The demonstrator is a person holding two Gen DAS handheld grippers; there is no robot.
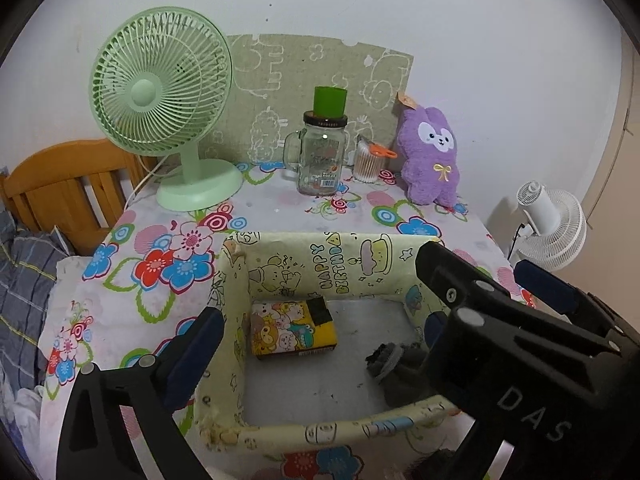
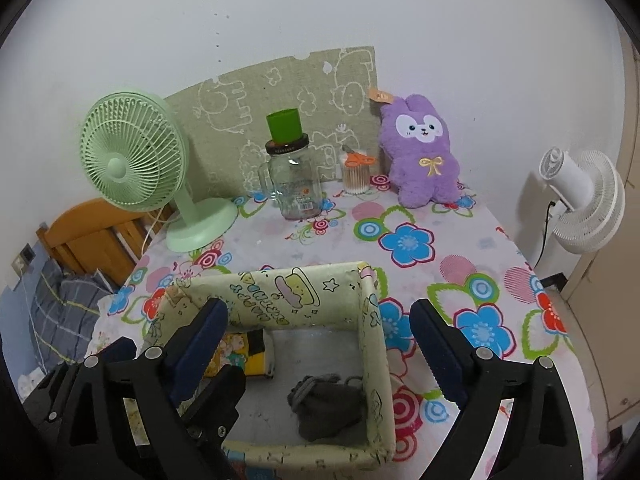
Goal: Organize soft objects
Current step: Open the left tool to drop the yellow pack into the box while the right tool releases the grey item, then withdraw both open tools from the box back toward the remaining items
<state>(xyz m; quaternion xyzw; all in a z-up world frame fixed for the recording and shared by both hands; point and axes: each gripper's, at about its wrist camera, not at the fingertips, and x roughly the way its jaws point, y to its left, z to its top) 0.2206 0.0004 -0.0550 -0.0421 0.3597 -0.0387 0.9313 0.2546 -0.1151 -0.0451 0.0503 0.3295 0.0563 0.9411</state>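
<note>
We log first the grey sock bundle [image 2: 328, 408], a crumpled soft lump lying on the floor of the paper-covered box [image 2: 316, 292], against its right-hand wall; its longer side runs roughly from the box front toward the back. Beside it to the left, well apart, lies a yellow cartoon-print packet [image 1: 294, 328]. Neither of our grippers holds anything: the right gripper [image 2: 320, 328] stands with jaws spread wide above the box, the bundle just below and ahead of it, free of both pads; the left gripper [image 1: 320, 320] is likewise wide open over the box, empty. The next soft item we judge to be the purple plush rabbit [image 2: 422, 152], upright against the wall at the far right of the desk [image 2: 460, 248], its long axis vertical. It lies ahead and to the right of both grippers, so our right hand is the nearer one. Also on the desk: green fan [image 1: 160, 92], glass jar mug [image 1: 320, 160], cotton swab tub [image 1: 367, 164].
</note>
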